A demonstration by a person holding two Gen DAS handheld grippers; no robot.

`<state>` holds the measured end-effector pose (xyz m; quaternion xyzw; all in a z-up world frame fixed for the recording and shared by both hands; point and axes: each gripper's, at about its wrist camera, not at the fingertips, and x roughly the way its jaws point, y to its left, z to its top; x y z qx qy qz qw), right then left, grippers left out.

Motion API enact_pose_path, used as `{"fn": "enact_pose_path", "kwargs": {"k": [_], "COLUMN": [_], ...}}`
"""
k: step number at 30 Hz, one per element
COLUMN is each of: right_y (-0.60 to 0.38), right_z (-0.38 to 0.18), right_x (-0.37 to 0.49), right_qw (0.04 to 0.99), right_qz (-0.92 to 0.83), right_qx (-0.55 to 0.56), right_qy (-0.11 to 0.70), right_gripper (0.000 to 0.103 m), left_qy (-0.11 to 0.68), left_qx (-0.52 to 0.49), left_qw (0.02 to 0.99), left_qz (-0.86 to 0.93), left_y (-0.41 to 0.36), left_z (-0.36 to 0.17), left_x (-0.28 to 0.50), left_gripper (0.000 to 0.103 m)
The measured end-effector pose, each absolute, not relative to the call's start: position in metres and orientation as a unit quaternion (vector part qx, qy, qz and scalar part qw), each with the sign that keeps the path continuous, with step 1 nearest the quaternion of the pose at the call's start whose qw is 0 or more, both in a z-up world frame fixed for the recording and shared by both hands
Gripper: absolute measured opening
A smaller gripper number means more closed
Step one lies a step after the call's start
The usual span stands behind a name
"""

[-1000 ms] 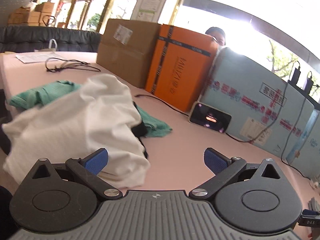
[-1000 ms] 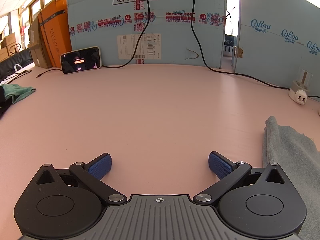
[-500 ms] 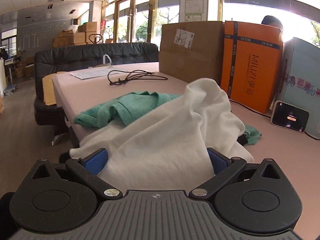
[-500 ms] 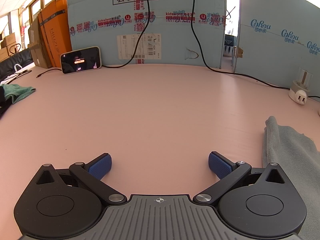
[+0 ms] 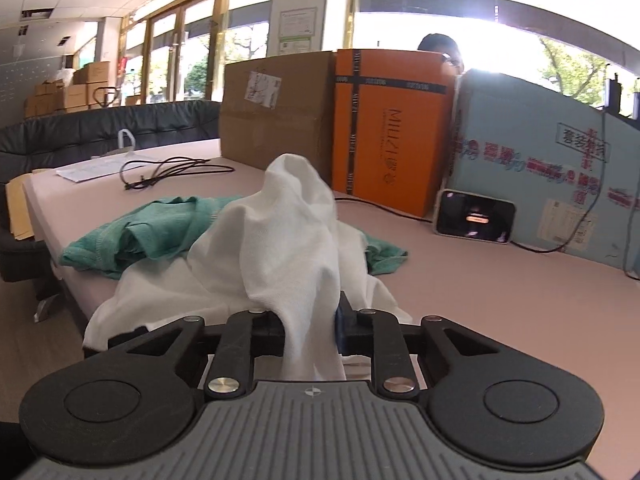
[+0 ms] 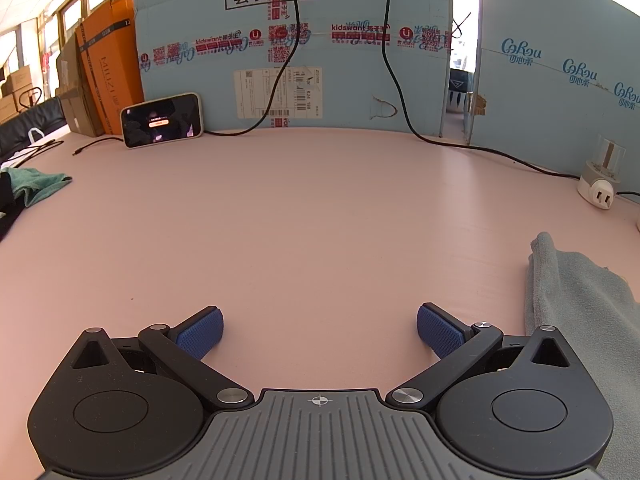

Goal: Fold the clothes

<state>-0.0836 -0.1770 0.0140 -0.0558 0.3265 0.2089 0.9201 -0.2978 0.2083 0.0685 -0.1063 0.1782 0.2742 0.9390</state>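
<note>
A crumpled white garment (image 5: 276, 240) lies heaped at the near left corner of the pink table (image 5: 500, 300). My left gripper (image 5: 310, 326) is shut on a fold of it, and the cloth rises in a peak beyond the fingers. A green garment (image 5: 160, 228) lies under and behind the white one; its edge (image 6: 38, 186) shows at the far left of the right wrist view. My right gripper (image 6: 318, 330) hovers open over bare table with nothing between its fingers. A folded grey cloth (image 6: 580, 312) lies just to its right.
A brown cardboard box (image 5: 276, 120), an orange box (image 5: 392, 128) and light blue panels (image 6: 320, 40) wall the table's far side. A phone (image 6: 162, 120) leans there with cables (image 6: 460, 140) beside it. A white power adapter (image 6: 600, 188) sits far right. A person's head (image 5: 440, 46) shows behind the boxes.
My left gripper swung over the white garment and went from open to shut on a fold of it, lifting the cloth into a peak. The right gripper has not moved.
</note>
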Motion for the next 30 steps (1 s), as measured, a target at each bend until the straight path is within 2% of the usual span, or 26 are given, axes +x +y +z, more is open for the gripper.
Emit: {"fn": "enact_pose_path", "kwargs": {"k": [10,13,16,21,26,28,30], "right_y": [-0.176,-0.176,-0.176,-0.177,-0.177,-0.177,-0.177], "right_z": [0.014,0.014,0.014,0.014,0.014,0.014,0.013], "right_x": [-0.084,-0.084,-0.083,-0.082,-0.083,-0.083,-0.083], "right_qw": [0.92,0.92,0.92,0.92,0.92,0.92,0.92], "right_qz": [0.209,0.209,0.209,0.21,0.21,0.21,0.21], "right_qx": [-0.055,-0.055,-0.054,-0.054,-0.053,-0.053,-0.053], "right_qy": [0.326,0.327,0.327,0.327,0.327,0.327,0.327], "right_gripper": [0.103,0.103,0.103,0.103,0.103,0.103,0.103], "left_qy": [0.242,0.255,0.246,0.214,0.182,0.169,0.156], "left_qx": [-0.088,-0.089,-0.09,-0.091,-0.093,-0.093,-0.093], "left_qw": [0.965,0.963,0.965,0.972,0.976,0.977,0.978], "left_qz": [0.041,0.004,0.001,0.038,0.075,0.09,0.105], "left_y": [0.107,0.087,0.086,0.1,0.114,0.119,0.125], "left_z": [0.046,0.035,0.038,0.056,0.073,0.08,0.087], "left_x": [-0.226,-0.215,-0.221,-0.242,-0.262,-0.271,-0.279], "left_gripper": [0.018,0.023,0.034,0.066,0.083,0.085,0.101]}}
